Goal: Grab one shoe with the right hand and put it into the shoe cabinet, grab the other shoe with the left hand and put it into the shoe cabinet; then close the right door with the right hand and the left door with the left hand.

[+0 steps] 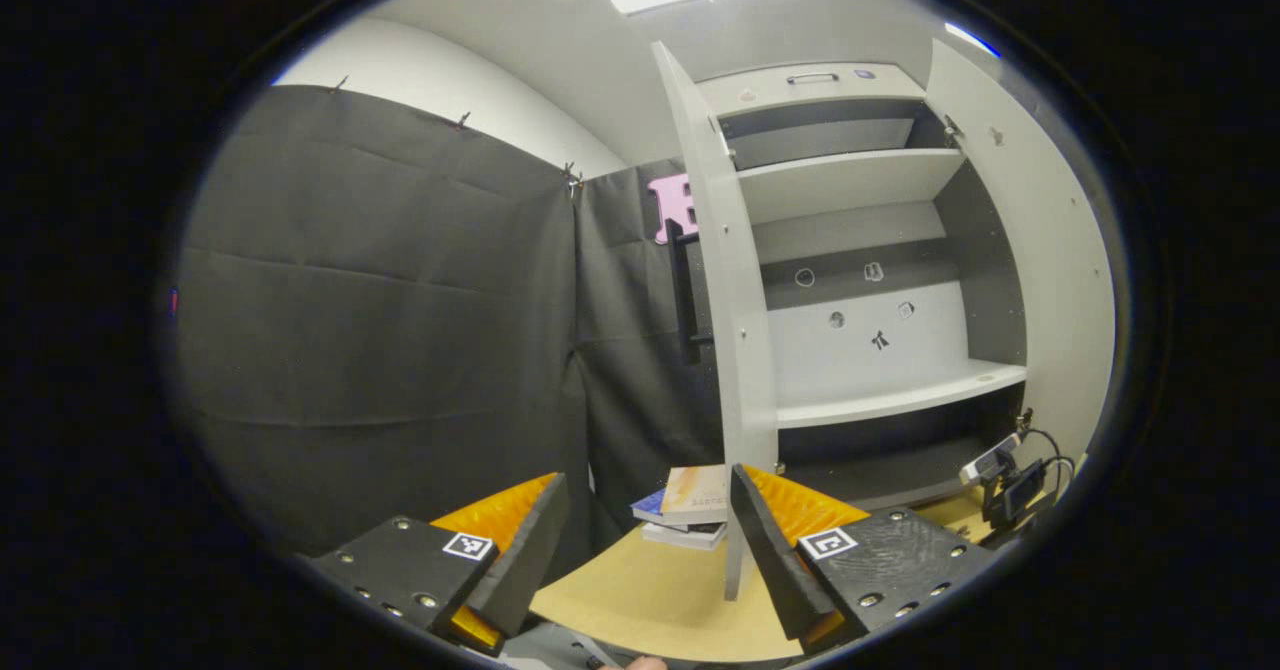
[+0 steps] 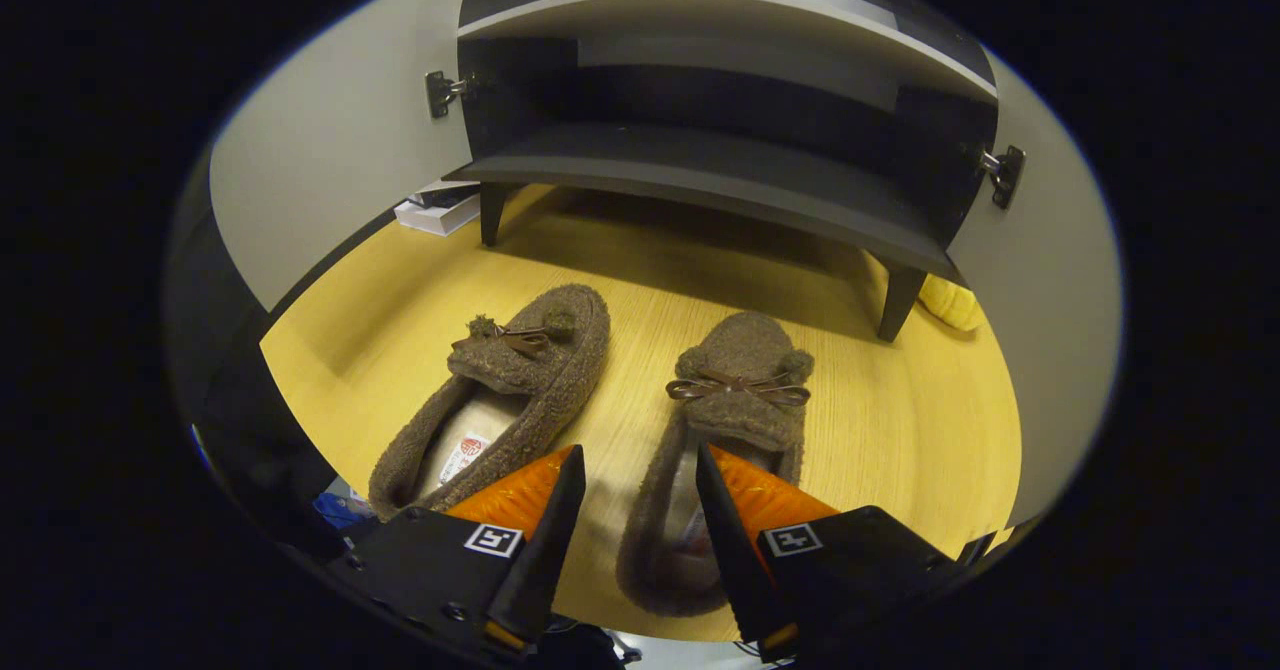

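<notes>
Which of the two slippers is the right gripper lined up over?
The right-hand slipper: the open right gripper straddles its near side wall; the other slipper lies left.

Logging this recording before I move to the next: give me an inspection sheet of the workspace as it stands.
Surface: wooden floor, bare around the shoes.
Job's things: two brown shoes, left shoe and right shoe, side by side before the shoe cabinet; both doors open, left door, right door; shelves bare.
Clutter: stacked books; yellow object by a cabinet leg.
Grippers: left hand-held gripper open, holding nothing; right hand-held gripper open over the right shoe.
Cables: black cable on a small device.
Surroundings: black cloth wall.
</notes>
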`<state>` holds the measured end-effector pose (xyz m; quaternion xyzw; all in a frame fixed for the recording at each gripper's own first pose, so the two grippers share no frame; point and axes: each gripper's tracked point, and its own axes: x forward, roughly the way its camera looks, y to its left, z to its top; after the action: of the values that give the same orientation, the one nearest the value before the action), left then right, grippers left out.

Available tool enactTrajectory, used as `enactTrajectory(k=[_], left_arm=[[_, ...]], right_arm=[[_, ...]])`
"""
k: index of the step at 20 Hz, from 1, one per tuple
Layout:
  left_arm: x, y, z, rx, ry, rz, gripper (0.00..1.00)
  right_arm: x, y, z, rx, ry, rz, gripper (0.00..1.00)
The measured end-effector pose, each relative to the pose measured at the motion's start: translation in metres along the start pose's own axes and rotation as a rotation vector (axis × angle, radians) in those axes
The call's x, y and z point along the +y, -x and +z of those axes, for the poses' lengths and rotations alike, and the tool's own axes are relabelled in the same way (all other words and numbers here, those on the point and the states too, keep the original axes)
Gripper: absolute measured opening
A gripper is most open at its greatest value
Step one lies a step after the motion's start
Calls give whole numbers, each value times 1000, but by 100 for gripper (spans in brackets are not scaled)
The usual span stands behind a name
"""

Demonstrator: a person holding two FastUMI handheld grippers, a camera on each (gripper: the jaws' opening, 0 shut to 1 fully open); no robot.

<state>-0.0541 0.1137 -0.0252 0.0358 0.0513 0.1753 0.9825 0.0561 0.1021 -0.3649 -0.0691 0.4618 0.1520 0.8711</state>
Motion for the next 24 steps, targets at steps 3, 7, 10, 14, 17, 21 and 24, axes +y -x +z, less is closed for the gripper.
enactTrajectory(k=[3,7,10,14,17,21,24], left_arm=[[-2,1,2,-4,-6,-8,94],[-2,-1,0,3,-2,-11,98],[-3,-1,0,3,3,-15,93],[-9,-3,2,-5,4,-32,89],[-16,-5,0,-1,7,-50,89],[-29,-10,3,-8,7,-81,89],[-38,-11,3,-10,9,-105,90]], right_arm=[[-7,-14,-3,40,-3,-46,73],[-16,-17,-8,73,-60,-75,25],[-16,-14,-8,78,-87,-61,2],[-20,-8,-1,32,-106,-46,4],[-30,6,7,16,-123,-49,4],[-37,23,21,-20,-145,-47,4],[-45,42,34,-58,-126,-55,4]])
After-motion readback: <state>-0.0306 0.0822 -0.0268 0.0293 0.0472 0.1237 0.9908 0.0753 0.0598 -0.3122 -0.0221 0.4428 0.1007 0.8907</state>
